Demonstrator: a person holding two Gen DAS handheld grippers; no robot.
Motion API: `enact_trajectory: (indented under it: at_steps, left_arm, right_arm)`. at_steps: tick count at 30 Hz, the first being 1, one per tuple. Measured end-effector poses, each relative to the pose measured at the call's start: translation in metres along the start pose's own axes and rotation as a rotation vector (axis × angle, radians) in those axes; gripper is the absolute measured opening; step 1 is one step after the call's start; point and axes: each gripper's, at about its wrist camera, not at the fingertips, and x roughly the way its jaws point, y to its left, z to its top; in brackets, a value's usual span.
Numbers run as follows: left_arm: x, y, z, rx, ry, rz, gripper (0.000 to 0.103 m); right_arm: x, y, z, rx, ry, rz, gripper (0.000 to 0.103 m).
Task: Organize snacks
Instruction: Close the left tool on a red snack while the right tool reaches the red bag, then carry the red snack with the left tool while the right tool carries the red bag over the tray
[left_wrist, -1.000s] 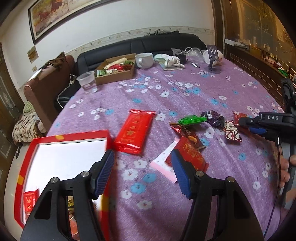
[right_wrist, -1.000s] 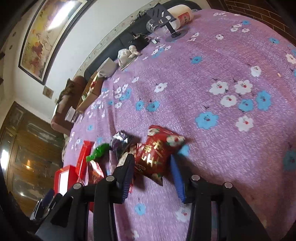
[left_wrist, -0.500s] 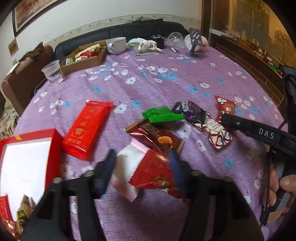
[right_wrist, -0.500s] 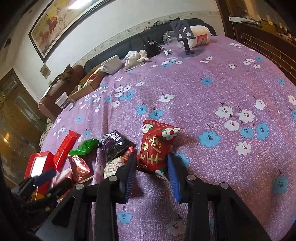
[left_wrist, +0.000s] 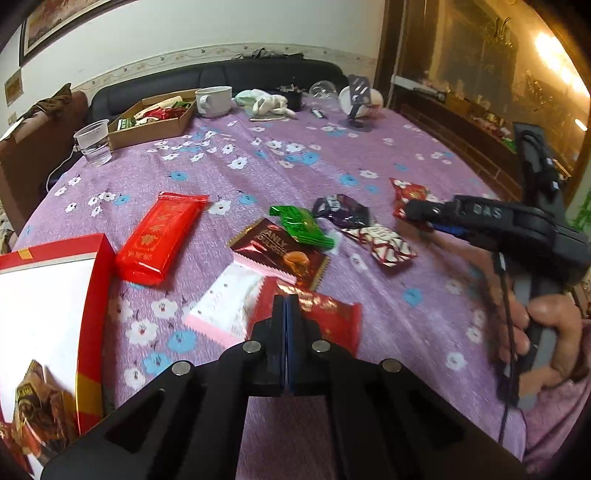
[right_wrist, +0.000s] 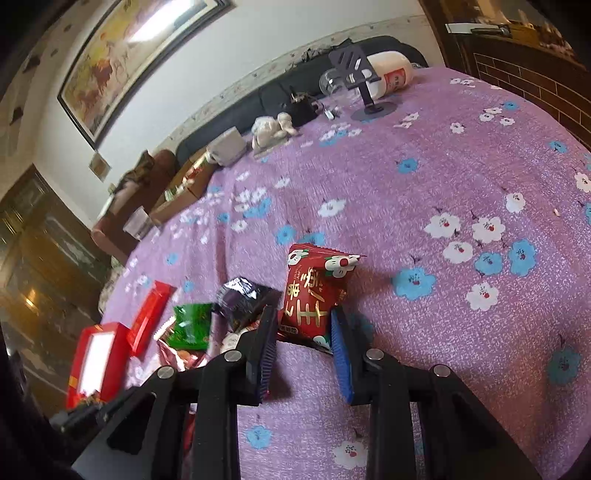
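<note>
Left gripper (left_wrist: 286, 301): its jaws have just been closing and are now pressed flat together; the tips are sitting over the near edge of a shiny red packet (left_wrist: 325, 314); whether a fold of wrapper is caught between the pads, I cannot tell.

Right gripper (right_wrist: 303, 325): its jaws have just been closing around a red pouch with white flowers (right_wrist: 316, 291); the pads are pressing its lower sides, so the pouch is buckling and standing up from the cloth; I judge this a pinch for lifting.

Loose snacks: a long red bar (left_wrist: 160, 238), a brown wrapper (left_wrist: 286, 254), a green one (left_wrist: 301, 225), a dark purple one (left_wrist: 343, 210) and a white-and-pink one (left_wrist: 229, 299) are lying close together on the purple flowered tablecloth (left_wrist: 258, 162); some are overlapping, so each is needing its own grip.

Red box (left_wrist: 99, 295): it is sitting open at the table's near left edge, already holding a few packets; probably the place the snacks are going.

Person's hand (left_wrist: 546, 336): it is gripping the right tool's handle.
</note>
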Motion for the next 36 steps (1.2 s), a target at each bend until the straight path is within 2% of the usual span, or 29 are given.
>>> enact_trajectory:
  at_steps: [3,6,8,10,12,14,19,22,23,24,25,27,29,36]
  left_arm:
    - [-0.011,-0.003,-0.006,0.008,-0.014,-0.068,0.0]
    - [-0.013,-0.003,-0.005,0.004,-0.031,-0.027,0.0]
    - [-0.01,-0.002,-0.002,-0.002,-0.012,-0.04,0.001]
    - [-0.003,-0.01,0.0,0.033,0.036,-0.028,0.015]
    - [0.001,-0.013,-0.001,0.025,0.055,-0.004,0.056]
    - [0.004,-0.017,0.0,0.001,0.055,0.006,0.072]
    - [0.016,-0.039,0.004,0.08,0.054,0.041,0.073]
    - [0.039,-0.038,0.002,0.108,0.096,0.094,0.073]
    - [0.043,-0.035,0.002,0.095,0.126,0.082,0.068]
    - [0.043,-0.027,0.003,0.05,0.126,0.039,0.059]
    - [0.042,-0.022,0.004,0.029,0.118,0.036,0.056]
    - [0.04,-0.018,0.003,0.034,0.115,0.017,0.051]
    - [0.038,-0.02,0.001,0.063,0.112,0.036,0.042]
    - [0.014,-0.013,-0.004,0.037,0.069,0.018,0.03]
  right_arm:
    - [-0.005,0.003,0.001,-0.014,-0.032,0.008,0.029]
    - [-0.006,0.003,0.002,-0.006,-0.036,0.015,0.03]
    - [-0.005,0.002,0.003,-0.002,-0.034,0.011,0.03]
    - [-0.005,0.001,0.003,0.002,-0.031,0.012,0.03]
    - [-0.004,0.001,0.002,0.003,-0.024,0.013,0.03]
    - [-0.004,0.001,0.003,0.006,-0.023,0.019,0.03]
    - [-0.005,0.001,0.003,0.011,-0.023,0.036,0.03]
    - [-0.006,0.0,0.003,0.018,-0.021,0.047,0.03]
    - [-0.006,0.0,0.003,0.02,-0.021,0.051,0.03]
    - [-0.007,0.0,0.004,0.022,-0.022,0.053,0.03]
    - [-0.007,0.0,0.004,0.024,-0.023,0.056,0.03]
    - [-0.008,-0.001,0.004,0.029,-0.024,0.062,0.03]
    - [-0.009,-0.001,0.004,0.029,-0.026,0.069,0.03]
    - [-0.012,0.0,0.004,0.03,-0.035,0.076,0.03]
